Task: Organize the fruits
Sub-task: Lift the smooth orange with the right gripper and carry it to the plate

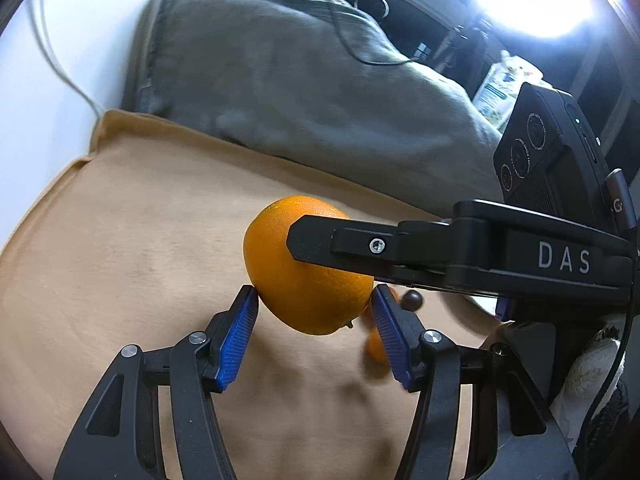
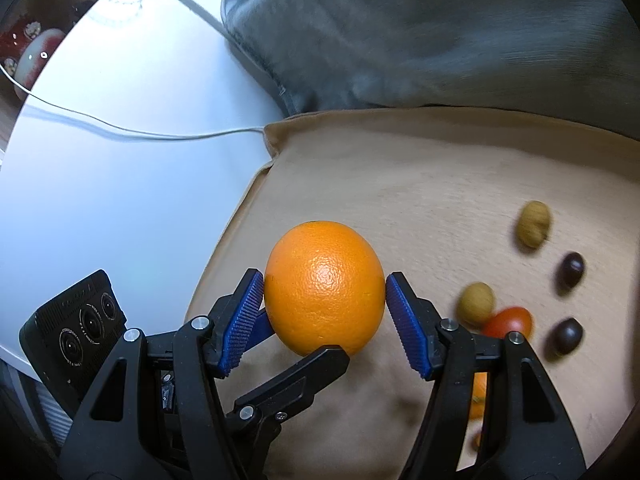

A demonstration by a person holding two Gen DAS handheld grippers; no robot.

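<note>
A large orange is held in the air above a tan cushion. My left gripper pinches it between its blue pads. My right gripper also clamps the same orange from a crossing direction; its black finger lies across the fruit in the left wrist view. On the cushion to the right lie two tan walnuts, two dark brown fruits, a red-orange tomato and a small orange fruit partly hidden behind my right finger.
A grey pillow lies behind the cushion. A white table with a thin cable is to the left. A black camera unit rides on the right gripper. A shelf with a bottle stands at the back right.
</note>
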